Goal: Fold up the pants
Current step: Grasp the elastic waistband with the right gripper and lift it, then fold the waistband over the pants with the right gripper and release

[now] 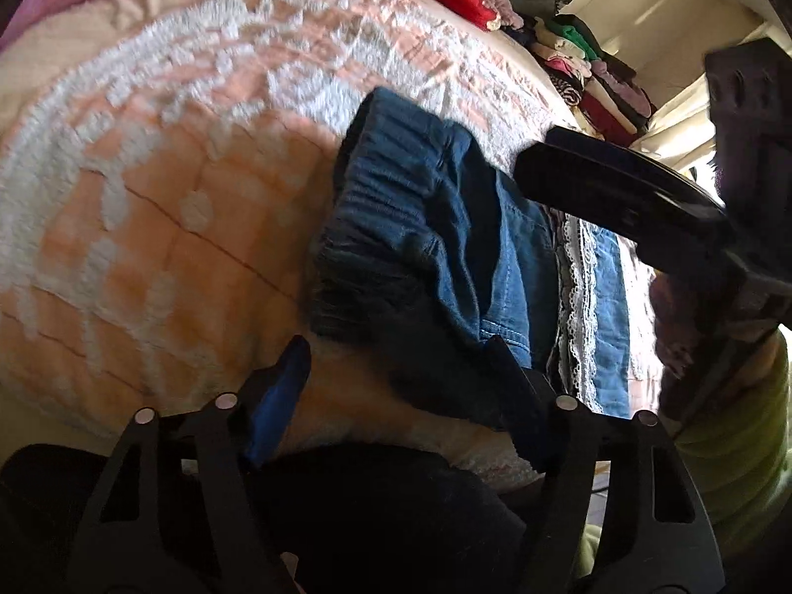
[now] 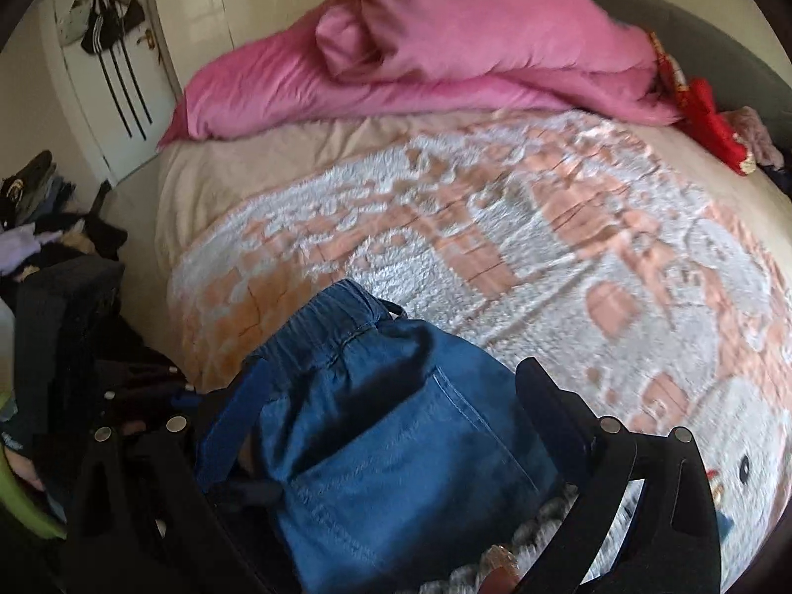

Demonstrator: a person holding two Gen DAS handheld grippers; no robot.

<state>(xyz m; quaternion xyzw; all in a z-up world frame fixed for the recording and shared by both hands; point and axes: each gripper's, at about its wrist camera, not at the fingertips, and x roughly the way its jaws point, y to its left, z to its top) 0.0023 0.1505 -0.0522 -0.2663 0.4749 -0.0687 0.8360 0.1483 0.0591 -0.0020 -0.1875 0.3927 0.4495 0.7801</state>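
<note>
Soft blue denim pants [image 2: 396, 445] with gathered elastic waistband, fuzzy patterned blanket [image 2: 495, 227]

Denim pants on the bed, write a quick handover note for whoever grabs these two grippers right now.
Left gripper: jaws apart, the pants' dark ribbed waistband by its right finger; no firm pinch visible.
Right gripper: jaws wide, straddling the denim pants near the back pocket, not clamped.
Pants lie bunched at the near edge of the fleecy blanket, lace trim showing at the side.
Done: pants are on the bed.
Left: spread flat, align legs, fold.
</note>
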